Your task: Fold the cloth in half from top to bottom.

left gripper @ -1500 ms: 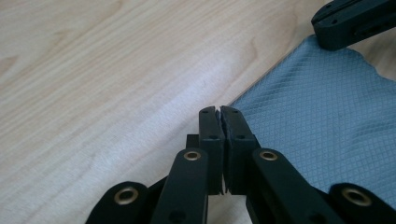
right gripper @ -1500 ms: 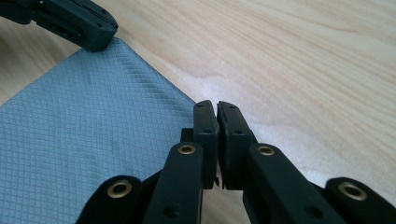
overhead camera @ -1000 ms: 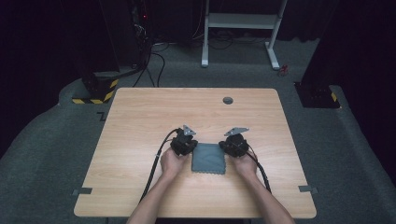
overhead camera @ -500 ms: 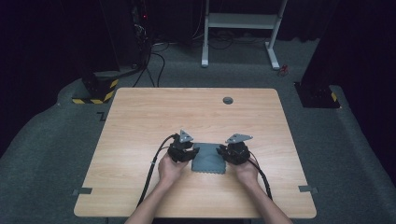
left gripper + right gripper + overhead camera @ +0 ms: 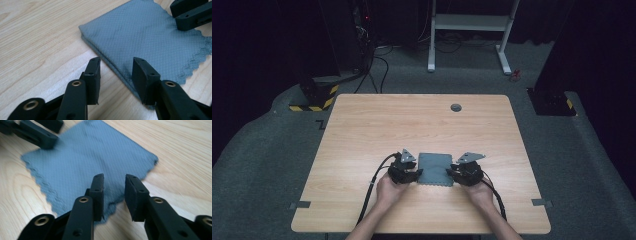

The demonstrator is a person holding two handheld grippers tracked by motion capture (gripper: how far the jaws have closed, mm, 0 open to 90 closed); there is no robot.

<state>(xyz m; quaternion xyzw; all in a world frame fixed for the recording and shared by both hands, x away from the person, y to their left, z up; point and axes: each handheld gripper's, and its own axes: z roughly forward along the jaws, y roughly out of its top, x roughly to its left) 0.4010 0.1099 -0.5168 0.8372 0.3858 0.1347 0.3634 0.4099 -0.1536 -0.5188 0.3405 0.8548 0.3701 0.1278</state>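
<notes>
A folded grey-blue cloth (image 5: 435, 167) lies flat on the wooden table (image 5: 412, 125), between my two hands. My left gripper (image 5: 417, 173) sits at its left edge and my right gripper (image 5: 452, 173) at its right edge. In the left gripper view the cloth's (image 5: 140, 32) folded edge runs between the jaws of the left gripper (image 5: 116, 66), which have just been opening and press on nothing. In the right gripper view the right gripper (image 5: 115, 182) stands over the cloth's (image 5: 87, 157) scalloped corner; its jaws have likewise just been opening and do not pinch the fabric.
A small dark round grommet (image 5: 456, 107) sits near the table's far edge. Tape strips (image 5: 299, 205) mark the near corners. Cables trail from both grippers toward the near edge. Beyond the table stand a white frame (image 5: 472, 22) and a yellow-black striped base (image 5: 314, 100).
Both hands have drawn back toward the near edge of the table. Both grippers' jaws have opened, and the cloth stays flat on the table.
</notes>
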